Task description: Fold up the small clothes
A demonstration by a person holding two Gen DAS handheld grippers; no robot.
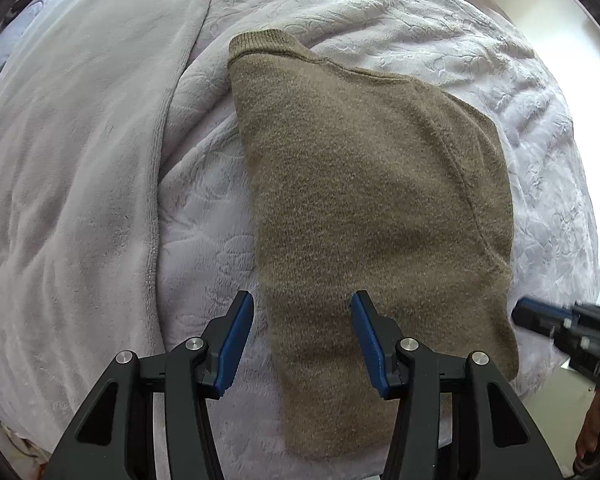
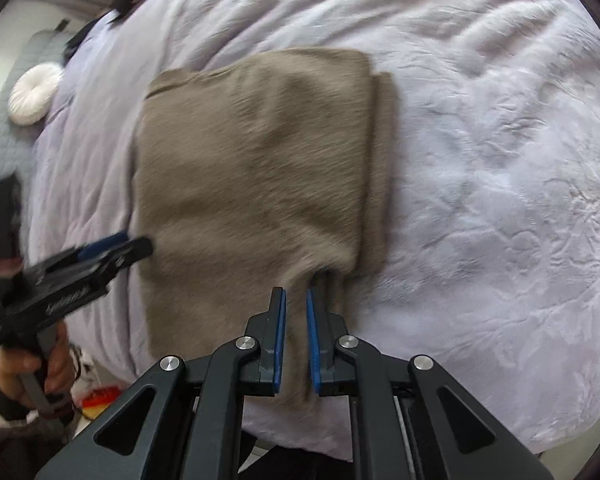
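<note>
— What do you see from the left wrist?

— A brown knitted sweater (image 1: 364,208), folded into a long panel, lies on a pale lilac embossed bedspread (image 1: 440,36). Its ribbed collar end points away from the camera and its near end runs down under the camera. The left claw (image 1: 302,336) hovers over that near end with its blue pads set wide apart and nothing between them. The left pad sits over the bedspread just off the sweater's left edge; the right pad is over the knit itself. A smooth grey blanket (image 1: 80,160) lies folded back on the left side of the bed.

— And the other claw, from there?

— The right claw (image 1: 540,318) pokes in from the right edge, its tip at the sweater's right border. From this side I cannot tell how far it is open.

— Now the right wrist?

— It is blurred. The sweater (image 2: 252,168) fills the middle, with a second layer showing along its right edge. The right claw (image 2: 296,312) has its pads nearly together, only a narrow slit between them, over the near corner of the knit. Whether any fabric is pinched I cannot tell. The left claw (image 2: 116,246) comes in from the left, reaching the sweater's left edge, with a hand (image 2: 36,368) on its grip. A round white cushion (image 2: 34,94) rests far left, beyond the bedspread (image 2: 500,160).
</note>
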